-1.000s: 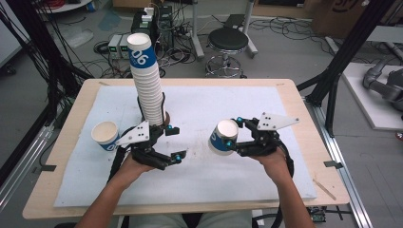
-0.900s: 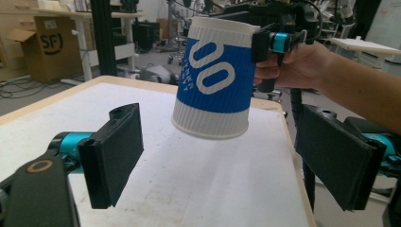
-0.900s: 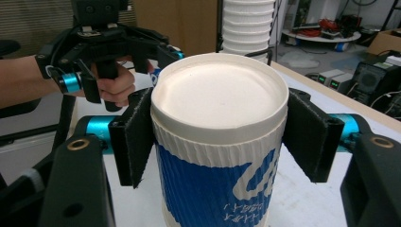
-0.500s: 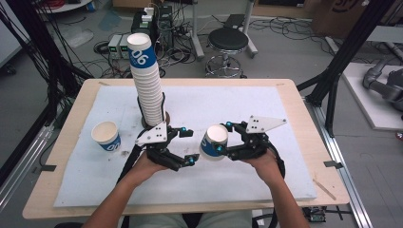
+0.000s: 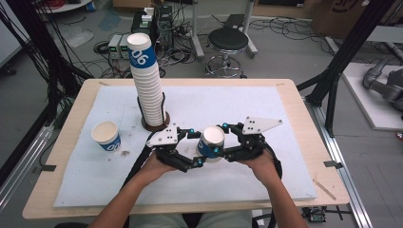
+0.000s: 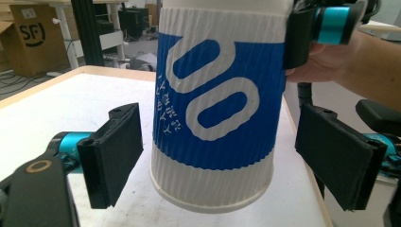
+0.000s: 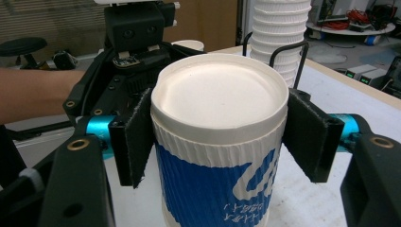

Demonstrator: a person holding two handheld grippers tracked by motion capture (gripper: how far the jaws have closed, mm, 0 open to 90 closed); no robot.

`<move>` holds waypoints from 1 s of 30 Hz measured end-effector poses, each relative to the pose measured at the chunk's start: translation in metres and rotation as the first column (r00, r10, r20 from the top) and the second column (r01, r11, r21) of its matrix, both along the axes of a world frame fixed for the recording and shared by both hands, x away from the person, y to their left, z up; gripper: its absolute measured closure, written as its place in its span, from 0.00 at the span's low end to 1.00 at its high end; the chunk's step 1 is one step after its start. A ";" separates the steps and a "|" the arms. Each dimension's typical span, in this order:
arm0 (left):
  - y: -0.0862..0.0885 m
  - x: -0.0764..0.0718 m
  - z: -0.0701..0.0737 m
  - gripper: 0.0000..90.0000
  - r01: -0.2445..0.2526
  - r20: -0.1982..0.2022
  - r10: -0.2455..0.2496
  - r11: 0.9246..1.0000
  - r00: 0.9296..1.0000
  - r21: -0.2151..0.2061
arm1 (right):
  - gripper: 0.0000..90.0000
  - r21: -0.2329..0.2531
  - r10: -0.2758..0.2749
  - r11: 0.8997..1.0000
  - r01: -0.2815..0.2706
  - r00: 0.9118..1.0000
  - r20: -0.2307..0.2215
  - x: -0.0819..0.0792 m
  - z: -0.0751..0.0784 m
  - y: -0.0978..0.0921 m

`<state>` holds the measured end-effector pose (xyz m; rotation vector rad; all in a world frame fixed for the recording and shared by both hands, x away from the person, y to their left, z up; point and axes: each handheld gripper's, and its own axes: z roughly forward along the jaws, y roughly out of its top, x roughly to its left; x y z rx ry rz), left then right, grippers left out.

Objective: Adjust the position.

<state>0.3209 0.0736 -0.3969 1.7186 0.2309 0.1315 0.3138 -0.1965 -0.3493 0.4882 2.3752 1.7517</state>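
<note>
High view, near edge first: two forearms come in from the bottom, hands meeting approx. mid-table over the pale blue mat. Right gripper has its jaws pressed on the paper cup, one pad each side just under the rim, cup held upright w/ its base off the mat. Left gripper sits just beside the cup on the other side; its jaws are spread around the lower half, gaps visible both sides, no contact.

Cup look, from the left gripper view: white ribbed/corrugated wall, wide blue band round the middle w/ big white "00" digits and a line of small white print beside them, plain white strip at the foot, base rim hanging clear above the mat. Black pads of the left gripper stand apart from the wall. Right gripper view: rolled rim, empty cream-white inside, blue band below; right gripper pads squeeze the top, rim looks very slightly out of round.

Farther back, left: a single matching cup stands upright on the mat, well apart. Behind the hands, a tall cup stack rises from a round brown base w/ a black wire guide. Beyond the table edge: black stool, cables, boxes on the floor.
</note>
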 end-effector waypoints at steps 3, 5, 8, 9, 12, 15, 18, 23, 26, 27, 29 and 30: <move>-0.003 0.001 -0.002 0.18 0.007 -0.005 -0.007 1.000 1.000 0.006 | 0.35 0.015 0.008 1.000 -0.008 1.000 -0.006 0.000 0.000 0.000; -0.005 0.001 -0.003 0.18 0.015 -0.005 -0.015 1.000 1.000 0.008 | 0.35 0.025 0.017 1.000 -0.016 1.000 -0.013 0.000 -0.001 0.000; -0.007 0.000 -0.004 0.18 0.023 -0.006 -0.023 1.000 1.000 0.010 | 0.35 0.045 0.026 0.999 -0.025 0.999 -0.025 0.001 -0.002 0.000; -0.008 0.000 -0.004 0.18 0.021 -0.009 -0.021 1.000 1.000 0.011 | 0.35 0.045 0.026 0.999 -0.024 0.999 -0.030 0.001 -0.002 0.000; -0.008 0.001 -0.006 0.18 0.019 -0.019 -0.019 1.000 1.000 0.015 | 0.35 0.044 0.024 0.999 -0.023 0.999 -0.028 0.001 -0.003 0.000; -0.008 0.001 -0.006 0.19 0.022 -0.019 -0.021 0.999 1.000 0.024 | 0.35 0.047 0.026 0.999 -0.024 0.999 -0.038 0.001 -0.003 0.000; -0.008 0.001 -0.006 0.25 0.025 -0.011 -0.025 0.999 1.000 0.028 | 0.35 0.047 0.028 0.999 -0.026 0.999 -0.042 0.001 -0.004 -0.001; -0.007 0.001 -0.005 0.29 0.026 0.002 -0.026 0.999 1.000 0.039 | 0.36 0.049 0.025 0.999 -0.023 0.999 -0.037 0.002 -0.005 -0.001; -0.006 0.001 -0.004 0.31 0.024 0.007 -0.025 0.999 1.000 0.042 | 0.36 0.052 0.025 0.998 -0.023 0.999 -0.036 0.002 -0.004 -0.001; -0.005 0.001 -0.004 0.32 0.024 0.010 -0.025 0.999 1.000 0.044 | 0.36 0.054 0.025 0.998 -0.023 0.999 -0.037 0.002 -0.004 -0.001; -0.005 0.000 -0.004 0.33 0.023 0.008 -0.023 0.999 1.000 0.043 | 0.36 0.053 0.024 0.998 -0.022 0.999 -0.035 0.002 -0.004 -0.001; -0.005 0.000 -0.003 0.33 0.024 0.008 -0.024 0.999 1.000 0.045 | 0.36 0.055 0.024 0.998 -0.022 0.999 -0.036 0.002 -0.004 -0.001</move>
